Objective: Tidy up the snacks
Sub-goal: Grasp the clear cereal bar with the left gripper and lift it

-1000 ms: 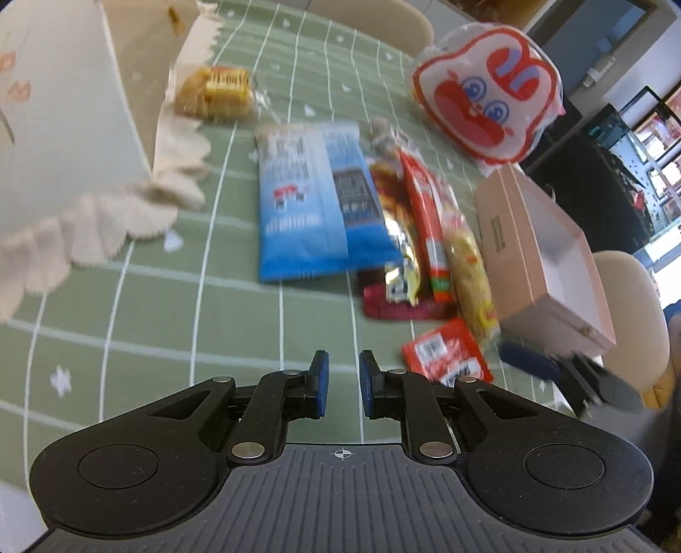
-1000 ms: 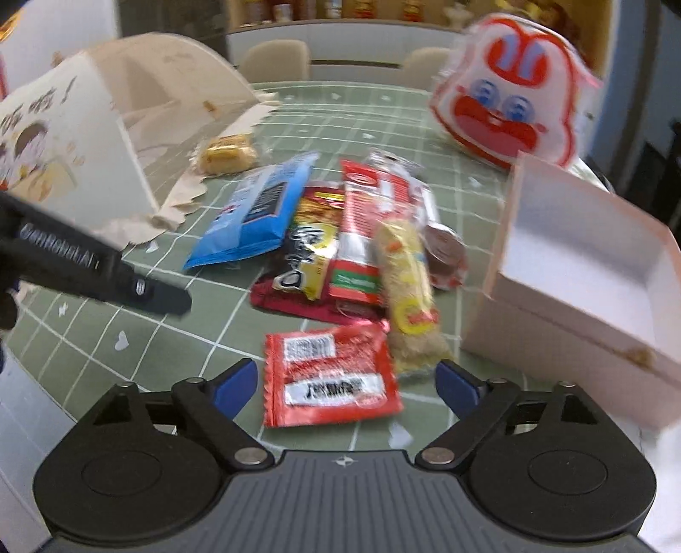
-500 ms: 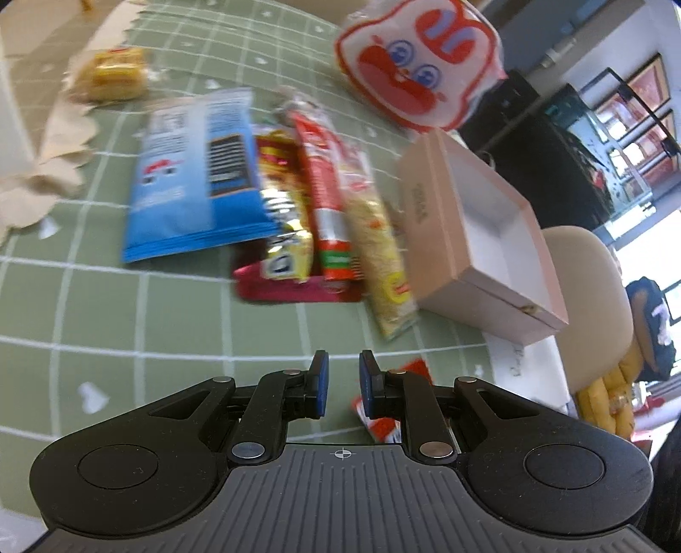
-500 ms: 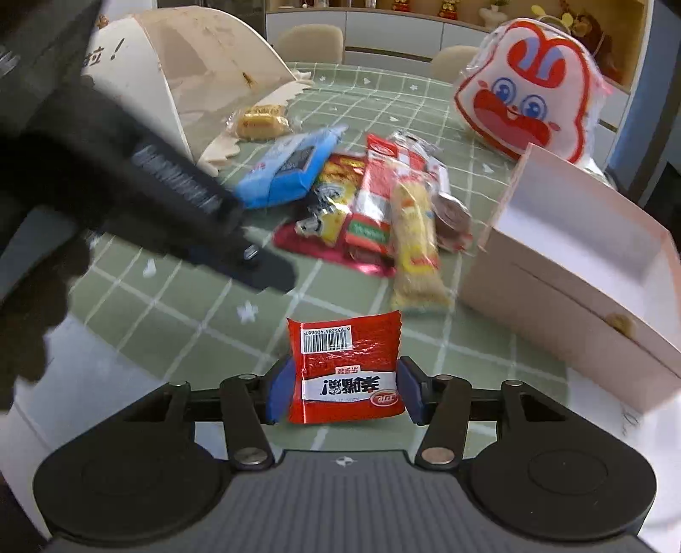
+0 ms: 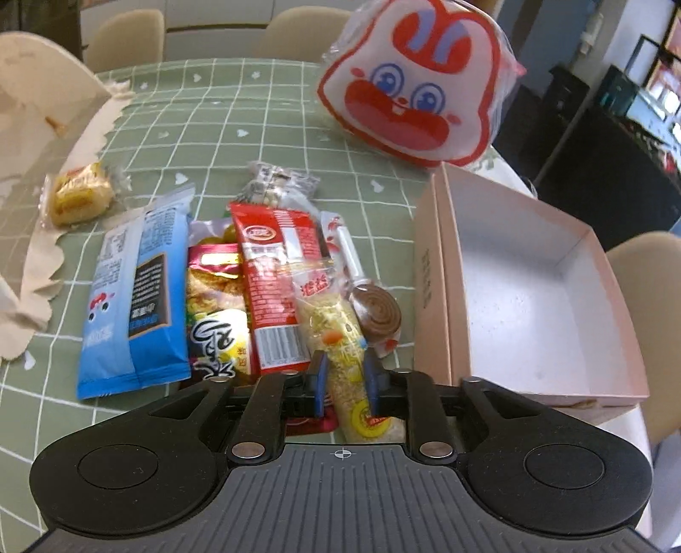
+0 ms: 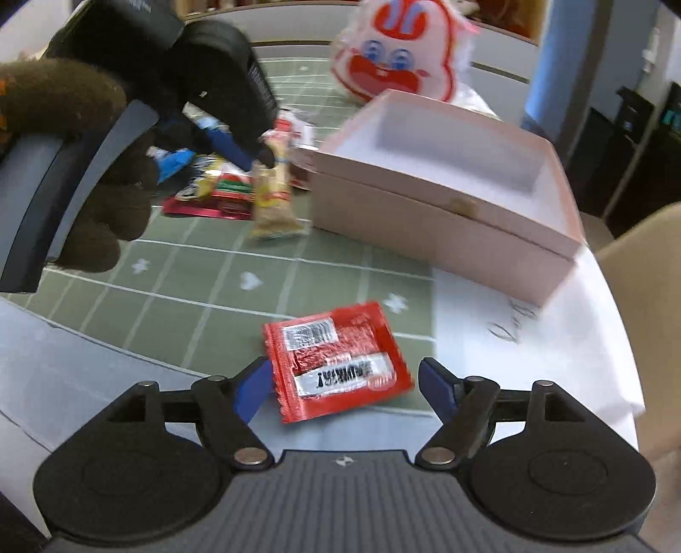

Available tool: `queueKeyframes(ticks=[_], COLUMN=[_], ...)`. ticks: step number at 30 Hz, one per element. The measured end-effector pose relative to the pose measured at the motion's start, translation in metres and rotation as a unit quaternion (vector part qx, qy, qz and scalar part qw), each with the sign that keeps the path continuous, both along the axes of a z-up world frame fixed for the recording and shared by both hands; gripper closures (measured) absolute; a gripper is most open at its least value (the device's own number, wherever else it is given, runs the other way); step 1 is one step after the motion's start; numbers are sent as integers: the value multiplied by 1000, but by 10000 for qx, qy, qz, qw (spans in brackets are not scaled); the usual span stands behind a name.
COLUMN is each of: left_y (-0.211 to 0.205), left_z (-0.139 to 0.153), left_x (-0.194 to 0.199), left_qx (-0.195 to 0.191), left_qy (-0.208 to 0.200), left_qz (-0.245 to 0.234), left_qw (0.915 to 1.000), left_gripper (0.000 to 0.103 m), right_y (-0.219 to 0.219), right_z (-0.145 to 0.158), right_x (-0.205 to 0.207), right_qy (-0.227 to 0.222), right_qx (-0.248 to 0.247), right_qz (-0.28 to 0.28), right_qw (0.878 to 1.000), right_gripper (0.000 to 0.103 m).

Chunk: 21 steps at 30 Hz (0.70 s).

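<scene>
- Two grippers work: left gripper (image 5: pixel 344 378) is clamped on the yellow snack bar (image 5: pixel 340 336).
- Right gripper (image 6: pixel 342 385) gapes wide around the red packet (image 6: pixel 338 366), beside the pink box (image 6: pixel 442 212).

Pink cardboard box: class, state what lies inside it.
The pink cardboard box shows only a bare white floor and walls in the left wrist view; the right wrist view hides its floor behind the near wall.

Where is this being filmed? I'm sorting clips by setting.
Probably a home dining room: a table with a green grid tablecloth, beige upholstered chairs around it, and a cabinet counter with ornaments behind. Snack packets lie beside a pink box.
</scene>
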<state>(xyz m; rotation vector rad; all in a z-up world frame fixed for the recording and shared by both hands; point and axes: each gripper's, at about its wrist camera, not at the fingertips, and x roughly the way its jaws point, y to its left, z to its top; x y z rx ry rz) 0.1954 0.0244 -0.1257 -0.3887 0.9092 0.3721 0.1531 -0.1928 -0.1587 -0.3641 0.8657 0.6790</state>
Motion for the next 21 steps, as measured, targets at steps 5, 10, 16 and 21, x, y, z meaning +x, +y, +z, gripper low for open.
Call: queueKeyframes(ticks=[5,10,16,21], left_y=[-10,-17,-15,2], left_z=[-3,-5,-2,-5], left_x=[11,16,-3,-22], left_qx=[277,542,795,285], left_qy=[115,144,35,-11], left_qz=[-153,-353,-843,-852], left_qw=[9994,9978,9933,9960], left_gripper=[74,69,64,60], right_y=[-14,-19,-18,-15], right_z=[-10,-16,-20,-22], right_x=[10,12,10,9], right_qy=[199,270,169,85], right_qx=[132,194,168,223], right_qz=[-186,-140,-80,-167], right_qw=[9995,9993,9997,9996], right_gripper=[20,13,4,0])
